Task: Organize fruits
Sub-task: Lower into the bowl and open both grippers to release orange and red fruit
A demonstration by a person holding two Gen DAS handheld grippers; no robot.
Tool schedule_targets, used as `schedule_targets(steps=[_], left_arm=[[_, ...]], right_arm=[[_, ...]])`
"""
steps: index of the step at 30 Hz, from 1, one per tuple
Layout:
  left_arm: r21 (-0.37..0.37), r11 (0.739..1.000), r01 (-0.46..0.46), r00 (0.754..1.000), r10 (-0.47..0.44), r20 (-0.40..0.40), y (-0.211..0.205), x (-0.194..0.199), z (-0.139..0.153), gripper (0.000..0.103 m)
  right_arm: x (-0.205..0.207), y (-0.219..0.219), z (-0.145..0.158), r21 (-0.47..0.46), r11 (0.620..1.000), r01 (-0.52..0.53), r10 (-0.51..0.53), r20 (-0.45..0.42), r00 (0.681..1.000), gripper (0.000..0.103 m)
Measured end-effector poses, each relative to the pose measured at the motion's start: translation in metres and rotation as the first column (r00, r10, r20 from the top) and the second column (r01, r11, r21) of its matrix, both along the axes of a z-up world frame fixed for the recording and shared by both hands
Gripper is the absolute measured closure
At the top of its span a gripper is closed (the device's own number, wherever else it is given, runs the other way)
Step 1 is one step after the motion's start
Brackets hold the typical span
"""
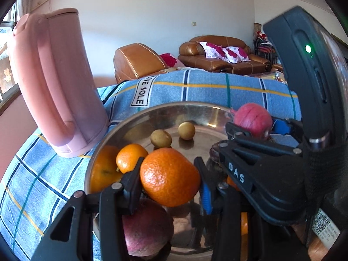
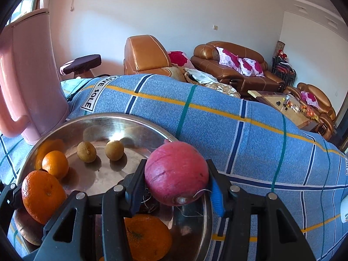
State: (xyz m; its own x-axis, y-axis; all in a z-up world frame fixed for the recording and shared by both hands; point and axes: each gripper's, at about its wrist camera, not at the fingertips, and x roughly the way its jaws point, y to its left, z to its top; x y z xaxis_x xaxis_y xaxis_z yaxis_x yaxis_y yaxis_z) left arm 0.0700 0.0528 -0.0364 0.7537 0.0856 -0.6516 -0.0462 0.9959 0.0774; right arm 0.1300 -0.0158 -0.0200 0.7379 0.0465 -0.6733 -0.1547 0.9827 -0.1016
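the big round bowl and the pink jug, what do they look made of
Bowl: looks like stainless steel, polished; it mirrors the fruit and catches window glare.
Pink jug: probably moulded plastic, smooth with a soft sheen and a one-piece handle; a coated metal body cannot be ruled out.

We look close and slanting down from each gripper onto the steel tray (image 1: pixel 134 117) (image 2: pixel 121 119); both views share it, the checked cloth (image 1: pixel 206 89) (image 2: pixel 217 117) and the sofas (image 1: pixel 219 54) (image 2: pixel 237 65) along the top.
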Motion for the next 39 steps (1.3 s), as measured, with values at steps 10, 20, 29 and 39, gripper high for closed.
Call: schedule_targets(steps=[10, 20, 29, 39], left_arm=[[0.042, 0.999, -0.007, 1.000, 0.008, -0.014, -0.004, 0.000, -0.001, 0.057], [0.022, 1.000, 0.010, 0.999, -0.010, -0.040, -0.004, 0.003, -0.002, 0.050], [0.007, 1.000, 0.010, 1.000, -0.010, -0.028, -0.003, -0.001, 0.000, 0.029], [-0.007, 1.000, 0.014, 1.000, -0.014, 0.012, -0.003, -0.005, 0.006, 0.003]], right_arm=[[0.000, 0.005, -0.002, -0.042, 0.999, -0.034, 0.034, 0.000, 0.999, 0.049], [0.000, 0.007, -0.002, -0.012, 0.998, -0.062, 0.062, 0.001, 0.998, 0.039], [0.001, 0.004, -0.002, 0.024, 0.997, -0.070, 0.070, -0.017, 0.997, 0.036], [0.004, -0.024, 0.016, 0.309, 0.946, -0.100, 0.119, -0.043, 0.992, 0.033]])
